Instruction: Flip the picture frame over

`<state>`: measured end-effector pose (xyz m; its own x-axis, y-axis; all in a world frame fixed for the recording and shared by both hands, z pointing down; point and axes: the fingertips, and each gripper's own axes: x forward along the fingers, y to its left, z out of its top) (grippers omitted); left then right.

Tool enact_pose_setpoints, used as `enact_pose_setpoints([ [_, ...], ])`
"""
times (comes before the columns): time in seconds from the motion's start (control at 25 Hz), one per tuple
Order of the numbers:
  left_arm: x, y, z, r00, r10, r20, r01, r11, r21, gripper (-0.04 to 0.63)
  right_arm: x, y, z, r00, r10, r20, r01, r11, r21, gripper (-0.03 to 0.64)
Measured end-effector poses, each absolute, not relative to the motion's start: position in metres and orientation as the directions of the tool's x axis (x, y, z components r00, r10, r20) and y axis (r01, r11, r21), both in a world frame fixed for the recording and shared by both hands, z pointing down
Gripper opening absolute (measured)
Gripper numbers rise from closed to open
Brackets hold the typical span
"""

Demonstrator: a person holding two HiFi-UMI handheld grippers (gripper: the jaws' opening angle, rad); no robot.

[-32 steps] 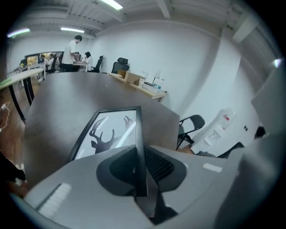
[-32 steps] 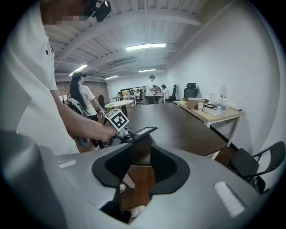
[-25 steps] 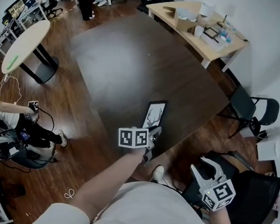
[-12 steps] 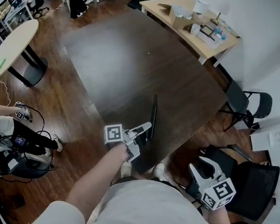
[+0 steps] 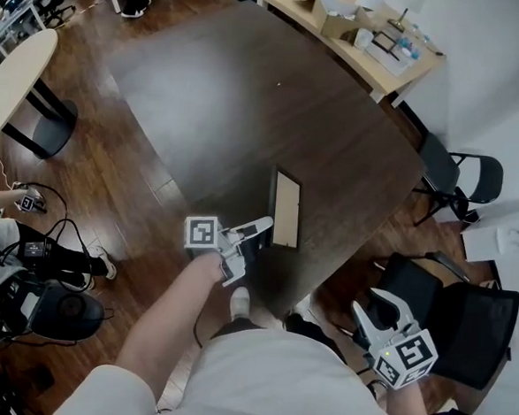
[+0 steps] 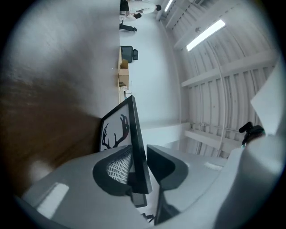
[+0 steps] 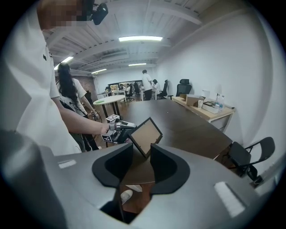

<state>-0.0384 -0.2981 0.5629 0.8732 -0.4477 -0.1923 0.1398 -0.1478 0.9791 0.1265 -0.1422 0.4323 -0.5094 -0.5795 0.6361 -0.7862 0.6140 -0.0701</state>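
Note:
The black picture frame [image 5: 286,209] is held up over the near corner of the dark table [image 5: 232,94], its brown cardboard back turned up toward me. My left gripper [image 5: 259,233] is shut on the frame's near edge. In the left gripper view the frame [image 6: 134,138] stands edge-on between the jaws, and the antler print [image 6: 114,133] faces the table. The right gripper view shows the frame's brown back [image 7: 145,135] tilted in the air. My right gripper [image 5: 383,313] hangs off the table at lower right, open with nothing in it.
A light wooden desk [image 5: 359,49] with boxes and bottles stands past the table's far corner. Black chairs [image 5: 461,176] stand to the right of the table. A round light table [image 5: 16,74] is at far left, with people and cables on the floor nearby.
The frame lay print-up a second ago, stood on edge half a second ago, and now shows its brown back. My left gripper moved left and rolled with it. The right gripper barely moved.

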Motion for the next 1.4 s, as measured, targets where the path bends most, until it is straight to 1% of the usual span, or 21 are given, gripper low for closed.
enact_pose_setpoints([
  [0.08, -0.042, -0.299, 0.569, 0.891, -0.427, -0.154, 0.092, -0.162, 0.983, 0.086, 0.122, -0.140, 0.434, -0.503, -0.580, 0.641, -0.790, 0.608, -0.070, 0.126],
  [0.2, -0.051, -0.299, 0.588, 0.919, -0.393, -0.033, -0.047, -0.191, 0.980, 0.086, 0.113, -0.134, 0.437, -0.496, -0.579, 0.647, -0.796, 0.601, -0.073, 0.126],
  [0.32, -0.056, -0.297, 0.602, 0.930, -0.360, 0.074, -0.161, -0.217, 0.963, 0.081, 0.109, -0.126, 0.441, -0.486, -0.576, 0.657, -0.808, 0.584, -0.086, 0.126],
  [0.48, -0.059, -0.296, 0.617, 0.914, -0.332, 0.232, -0.326, -0.265, 0.907, 0.085, 0.110, -0.114, 0.447, -0.474, -0.572, 0.669, -0.823, 0.558, -0.105, 0.126],
  [0.72, -0.066, -0.312, 0.642, 0.815, -0.360, 0.454, -0.559, -0.281, 0.780, 0.100, 0.115, -0.101, 0.454, -0.460, -0.567, 0.683, -0.837, 0.534, -0.120, 0.126],
  [0.84, -0.073, -0.320, 0.656, 0.718, -0.390, 0.576, -0.689, -0.287, 0.665, 0.094, 0.120, -0.098, 0.452, -0.453, -0.583, 0.675, -0.842, 0.528, -0.110, 0.126],
  [0.92, -0.078, -0.324, 0.660, 0.650, -0.420, 0.634, -0.759, -0.306, 0.575, 0.083, 0.125, -0.092, 0.447, -0.449, -0.599, 0.663, -0.846, 0.524, -0.099, 0.126],
  [1.0, -0.080, -0.327, 0.656, 0.601, -0.460, 0.653, -0.799, -0.330, 0.503, 0.084, 0.134, -0.083, 0.444, -0.445, -0.617, 0.649, -0.851, 0.518, -0.091, 0.126],
  [1.12, -0.081, -0.324, 0.639, 0.559, -0.523, 0.644, -0.829, -0.364, 0.424, 0.083, 0.151, -0.064, 0.442, -0.443, -0.638, 0.629, -0.856, 0.510, -0.086, 0.126],
  [1.28, -0.066, -0.288, 0.595, 0.567, -0.599, 0.566, -0.824, -0.420, 0.381, 0.083, 0.183, -0.029, 0.444, -0.458, -0.659, 0.597, -0.852, 0.517, -0.083, 0.126],
  [1.4, -0.065, -0.238, 0.544, 0.578, -0.656, 0.485, -0.816, -0.468, 0.340, 0.083, 0.194, -0.006, 0.446, -0.507, -0.666, 0.548, -0.827, 0.555, -0.090, 0.126],
])
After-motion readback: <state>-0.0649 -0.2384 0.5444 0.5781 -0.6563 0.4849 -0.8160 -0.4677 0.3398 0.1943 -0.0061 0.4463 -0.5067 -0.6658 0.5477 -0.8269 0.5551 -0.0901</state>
